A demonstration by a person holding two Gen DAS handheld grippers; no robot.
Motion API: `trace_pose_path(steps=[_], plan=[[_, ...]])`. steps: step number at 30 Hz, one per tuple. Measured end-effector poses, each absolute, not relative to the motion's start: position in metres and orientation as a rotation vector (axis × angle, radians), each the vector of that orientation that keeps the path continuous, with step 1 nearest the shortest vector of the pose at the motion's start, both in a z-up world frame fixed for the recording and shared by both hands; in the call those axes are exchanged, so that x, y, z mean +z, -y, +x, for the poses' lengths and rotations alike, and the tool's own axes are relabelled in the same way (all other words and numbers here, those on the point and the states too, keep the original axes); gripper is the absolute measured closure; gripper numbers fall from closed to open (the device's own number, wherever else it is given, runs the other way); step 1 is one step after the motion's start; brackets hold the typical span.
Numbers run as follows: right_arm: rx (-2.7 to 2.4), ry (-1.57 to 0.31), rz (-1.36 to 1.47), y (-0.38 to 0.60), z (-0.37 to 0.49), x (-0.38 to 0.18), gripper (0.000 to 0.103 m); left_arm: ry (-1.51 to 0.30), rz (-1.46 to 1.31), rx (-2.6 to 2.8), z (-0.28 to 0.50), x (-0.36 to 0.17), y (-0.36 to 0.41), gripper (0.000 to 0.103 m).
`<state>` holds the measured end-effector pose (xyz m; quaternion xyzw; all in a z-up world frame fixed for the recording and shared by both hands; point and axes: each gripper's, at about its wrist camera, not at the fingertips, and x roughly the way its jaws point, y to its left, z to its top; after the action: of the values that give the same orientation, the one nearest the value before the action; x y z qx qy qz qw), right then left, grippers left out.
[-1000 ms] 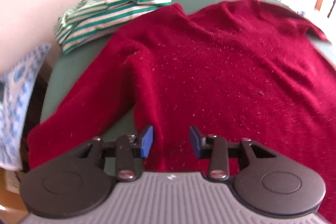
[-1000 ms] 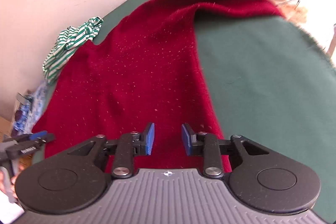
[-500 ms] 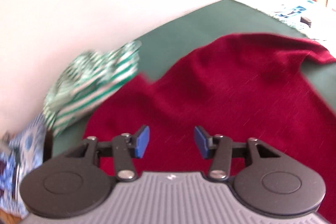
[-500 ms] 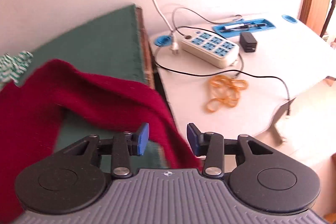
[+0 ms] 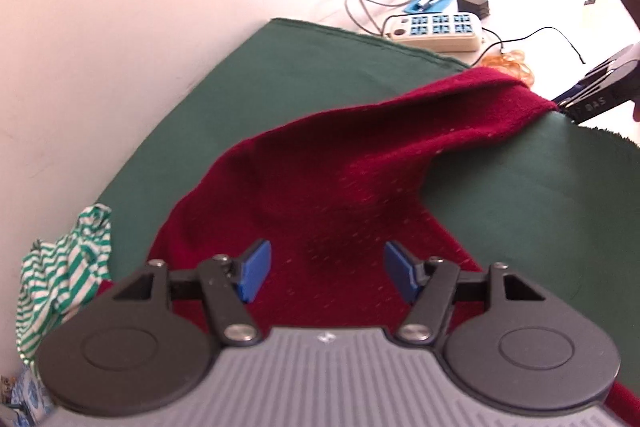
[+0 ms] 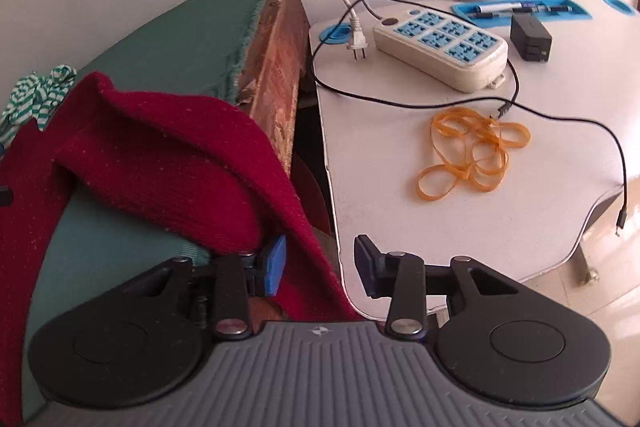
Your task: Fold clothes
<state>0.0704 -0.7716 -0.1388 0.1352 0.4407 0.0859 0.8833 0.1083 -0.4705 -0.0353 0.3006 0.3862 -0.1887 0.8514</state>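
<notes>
Two tools, both with jaws apart. Left tool [image 5: 326, 277] low in frame, over the red sweater [image 5: 344, 211], gripping nothing. Right tool [image 6: 320, 267] bottom centre; sweater sleeve [image 6: 296, 227] hangs between its pads, not pinched. Sweater lies on the green tabletop [image 5: 280, 83], sleeve stretched to the upper right. Striped shirt [image 5: 64, 267] at left edge. Farther: rubber bands [image 6: 468, 151], power strip [image 6: 440, 43] on white table [image 6: 400, 227].

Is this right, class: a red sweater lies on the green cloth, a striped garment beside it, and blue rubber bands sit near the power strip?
One detail is wrong: the rubber bands are orange, not blue, as the right wrist view shows. The rest holds: the red sweater lies on the green cloth, the striped garment beside it, near the power strip.
</notes>
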Motion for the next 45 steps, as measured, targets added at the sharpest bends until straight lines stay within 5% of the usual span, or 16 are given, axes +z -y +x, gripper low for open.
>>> trace_pose_path(steps=[8,9,10,18,25,31,34,36,42,45], plan=[[0.284,-0.906,0.422,0.790,0.072,-0.160,0.066,-0.854,0.536,-0.408,0.123,-0.037,0.474,0.029],[0.286,-0.900,0.448,0.792,0.075,-0.162,0.075,-0.858,0.536,-0.403,0.122,-0.037,0.475,0.028],[0.280,-0.893,0.466,0.794,0.077,-0.161,0.098,-0.854,0.542,-0.396,0.120,-0.037,0.474,0.027],[0.203,-0.685,0.414,0.802,0.071,-0.074,0.099,-0.848,0.530,-0.295,0.112,-0.036,0.442,0.020],[0.348,-0.724,0.284,0.730,0.063,0.037,0.099,-0.841,0.440,-0.225,0.104,-0.025,0.387,0.018],[0.517,-0.810,0.322,0.625,0.062,0.053,0.098,-0.787,0.328,-0.225,0.077,-0.005,0.337,0.010],[0.607,-0.911,0.394,0.569,0.072,0.032,0.084,-0.790,0.284,-0.217,0.063,-0.005,0.310,0.008],[0.674,-0.990,0.429,0.538,0.074,0.017,0.058,-0.802,0.258,-0.227,0.054,-0.009,0.296,0.009],[0.561,-0.781,0.563,0.578,0.023,0.014,0.056,-0.845,0.161,-0.337,0.028,-0.026,0.274,0.010],[0.344,-0.746,0.456,0.609,-0.004,-0.001,0.038,-0.840,0.120,-0.399,0.021,-0.030,0.282,0.009]])
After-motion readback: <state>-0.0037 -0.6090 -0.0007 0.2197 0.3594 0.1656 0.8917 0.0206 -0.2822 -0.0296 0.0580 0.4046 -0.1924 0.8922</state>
